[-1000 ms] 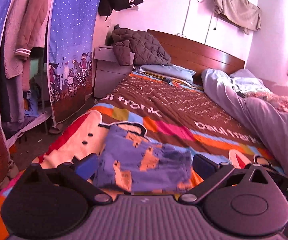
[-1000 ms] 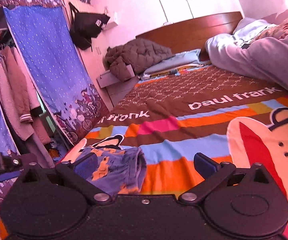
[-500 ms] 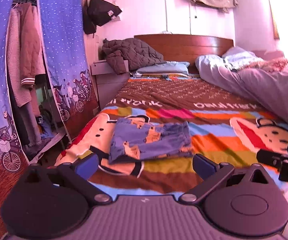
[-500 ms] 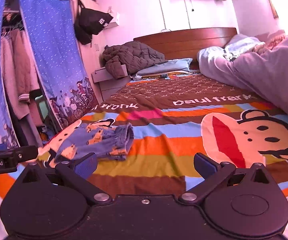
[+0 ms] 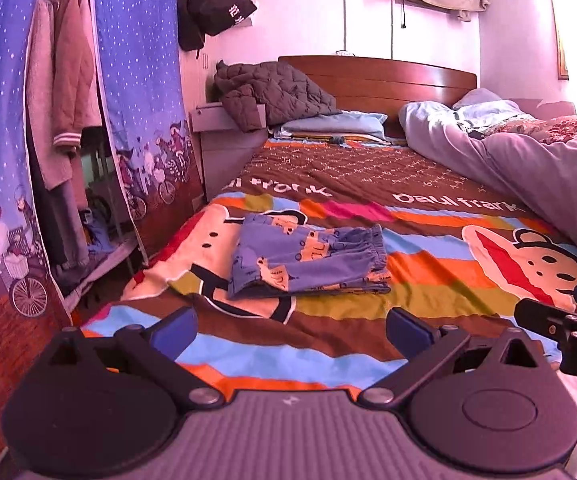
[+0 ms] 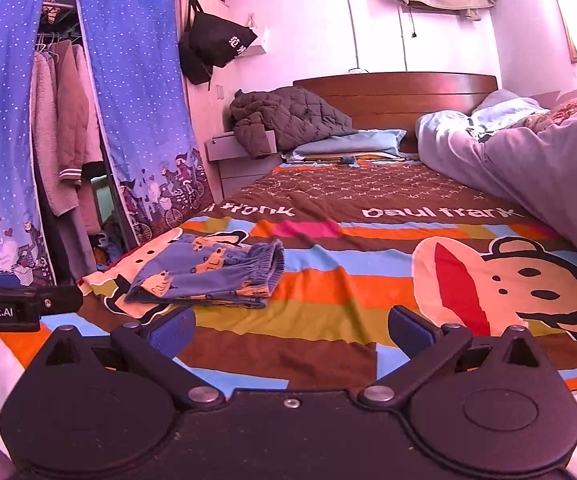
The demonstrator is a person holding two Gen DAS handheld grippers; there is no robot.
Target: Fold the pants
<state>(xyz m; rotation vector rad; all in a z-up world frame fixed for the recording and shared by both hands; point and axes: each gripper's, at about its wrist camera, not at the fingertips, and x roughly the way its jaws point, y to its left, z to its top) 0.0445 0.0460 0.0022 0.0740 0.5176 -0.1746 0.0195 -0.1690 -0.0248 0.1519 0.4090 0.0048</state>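
Both claws, left (image 5: 290, 326) and right (image 6: 290, 326), have pulled back, wide and empty; the pants (image 5: 308, 258) lie folded on the bedspread (image 5: 428, 272), apparently done

Bright pink-tinted daylight from the right, glare there, sharp focus, fisheye bending at edges.

The pants (image 5: 308, 258) are blue with orange cartoon prints, folded into a compact, roughly rectangular stack that lies flat on the striped bedspread (image 5: 368, 308). In the left wrist view they sit near centre; in the right wrist view they lie toward 9 o'clock. The gathered elastic waistband (image 6: 274, 266) faces 3 o'clock, the folded edge 9 o'clock. Nothing touches them
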